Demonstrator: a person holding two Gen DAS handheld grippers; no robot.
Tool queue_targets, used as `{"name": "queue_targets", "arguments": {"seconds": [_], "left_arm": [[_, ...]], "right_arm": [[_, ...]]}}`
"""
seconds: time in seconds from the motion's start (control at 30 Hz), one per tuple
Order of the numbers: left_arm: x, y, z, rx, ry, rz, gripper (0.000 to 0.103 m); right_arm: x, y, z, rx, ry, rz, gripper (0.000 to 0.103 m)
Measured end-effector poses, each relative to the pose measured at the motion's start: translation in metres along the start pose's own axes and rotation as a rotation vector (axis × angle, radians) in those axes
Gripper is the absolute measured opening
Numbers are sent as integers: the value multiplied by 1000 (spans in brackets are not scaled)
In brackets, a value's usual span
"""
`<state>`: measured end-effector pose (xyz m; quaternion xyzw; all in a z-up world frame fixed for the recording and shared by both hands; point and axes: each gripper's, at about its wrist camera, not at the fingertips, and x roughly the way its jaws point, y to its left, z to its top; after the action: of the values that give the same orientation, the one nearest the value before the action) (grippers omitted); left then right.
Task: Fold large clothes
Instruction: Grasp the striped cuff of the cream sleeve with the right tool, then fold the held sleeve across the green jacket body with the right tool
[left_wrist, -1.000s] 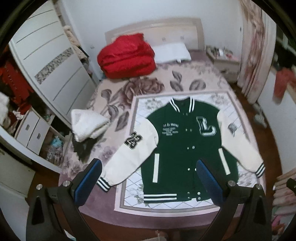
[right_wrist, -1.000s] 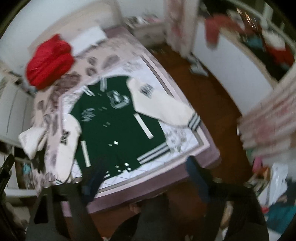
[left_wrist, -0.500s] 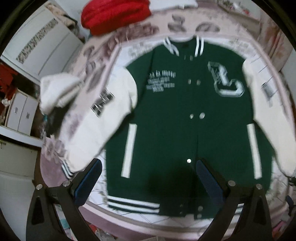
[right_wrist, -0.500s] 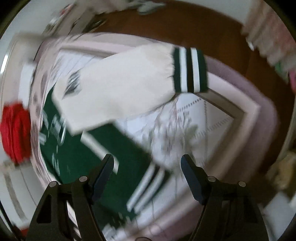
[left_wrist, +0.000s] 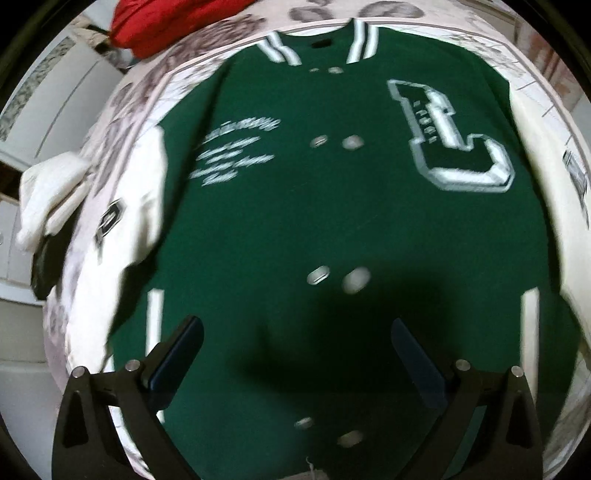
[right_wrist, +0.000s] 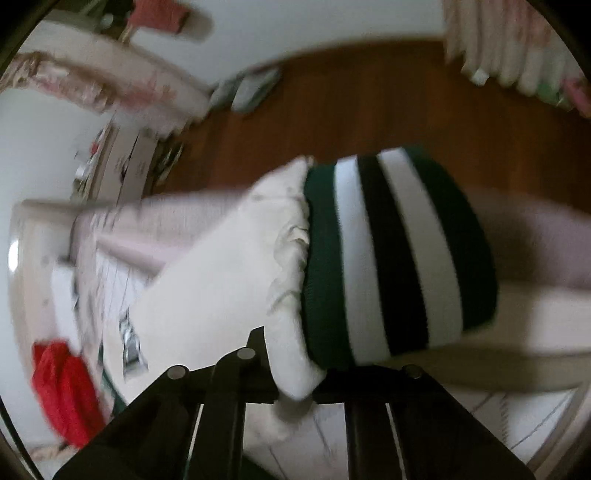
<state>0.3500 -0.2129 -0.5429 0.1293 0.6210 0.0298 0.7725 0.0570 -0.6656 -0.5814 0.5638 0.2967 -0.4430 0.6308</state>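
Right gripper clamped on the jacket's sleeve end; left gripper spread wide above the jacket front.

The right gripper (right_wrist: 295, 373) has its jaws drawn together on the cream sleeve (right_wrist: 221, 295) just beside the green-and-white striped cuff (right_wrist: 388, 258); the blur leaves it unclear, but the cuff seems raised off the bed, bulging forward beyond the fingertips. The left gripper (left_wrist: 295, 354) stands wide open with nothing between its blue pads (left_wrist: 177, 354), pointing steeply down at the green varsity jacket (left_wrist: 295, 206), which lies front-up and snapped shut on the floral bedspread (left_wrist: 147, 74). Its lower front sits directly beneath the open jaws, the collar farther off, a red bundle (left_wrist: 177, 18) beyond that.
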Motion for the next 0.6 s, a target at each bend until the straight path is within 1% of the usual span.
{"name": "queue_targets", "arguments": {"seconds": [0.03, 0.07, 0.1, 0.17, 0.27, 0.37, 0.47, 0.53, 0.6], "left_arm": [[-1, -7, 8, -2, -3, -17, 103], [-3, -19, 18, -2, -6, -53, 103], [-4, -30, 28, 4, -12, -85, 103], [-3, -53, 45, 27, -27, -114, 103], [2, -103, 78, 102, -59, -142, 103], [15, -142, 104, 146, -59, -172, 103], [35, -175, 123, 189, -18, -186, 103], [50, -188, 134, 208, 10, -186, 103], [53, -191, 142, 220, -4, -197, 103]], "right_arm": [[-10, 11, 11, 22, -59, -9, 9], [-15, 25, 22, 20, -112, -14, 9], [-19, 35, 30, 7, -132, -12, 9], [-21, 66, 42, -42, -148, -14, 8], [-28, 125, 48, -181, -194, -7, 8], [-48, 175, 50, -265, -229, 46, 8], [-69, 211, 54, -288, -257, 104, 8], [-83, 233, 56, -298, -272, 142, 8], [-94, 254, 49, -324, -279, 178, 8]]}}
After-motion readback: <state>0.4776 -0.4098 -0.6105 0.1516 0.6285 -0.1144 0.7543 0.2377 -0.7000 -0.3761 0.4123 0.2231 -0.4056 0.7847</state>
